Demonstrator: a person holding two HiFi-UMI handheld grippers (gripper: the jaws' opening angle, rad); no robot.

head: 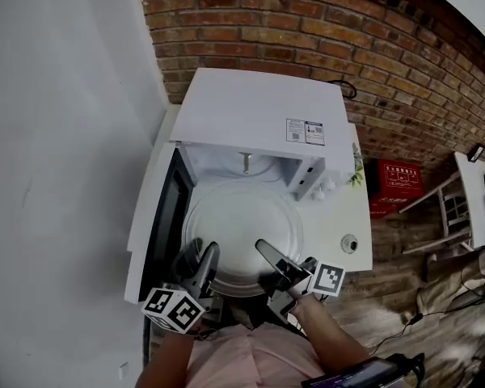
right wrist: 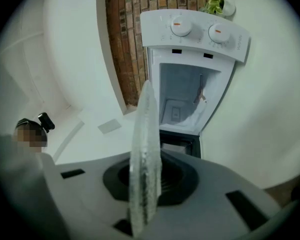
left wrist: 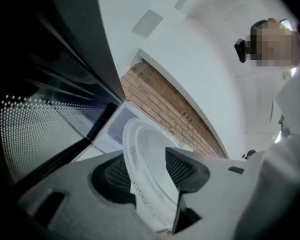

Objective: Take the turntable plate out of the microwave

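Note:
The clear glass turntable plate (head: 242, 233) hangs flat in front of the open white microwave (head: 259, 111), outside its cavity. My left gripper (head: 200, 255) holds the plate's near-left rim, my right gripper (head: 268, 261) the near-right rim. In the left gripper view the plate (left wrist: 150, 139) runs between the jaws of the left gripper (left wrist: 147, 166), and both pads lie against it. In the right gripper view the plate (right wrist: 145, 129) stands edge-on, pinched in the right gripper (right wrist: 146, 176), with the empty microwave cavity (right wrist: 182, 101) behind.
The microwave door (head: 166, 217) hangs open at the left, close to my left gripper. The microwave stands on a white table (head: 339, 217) against a brick wall (head: 307, 23). A small round object (head: 349, 243) and a potted plant (head: 356, 164) sit right of it; a red crate (head: 396, 180) is further right.

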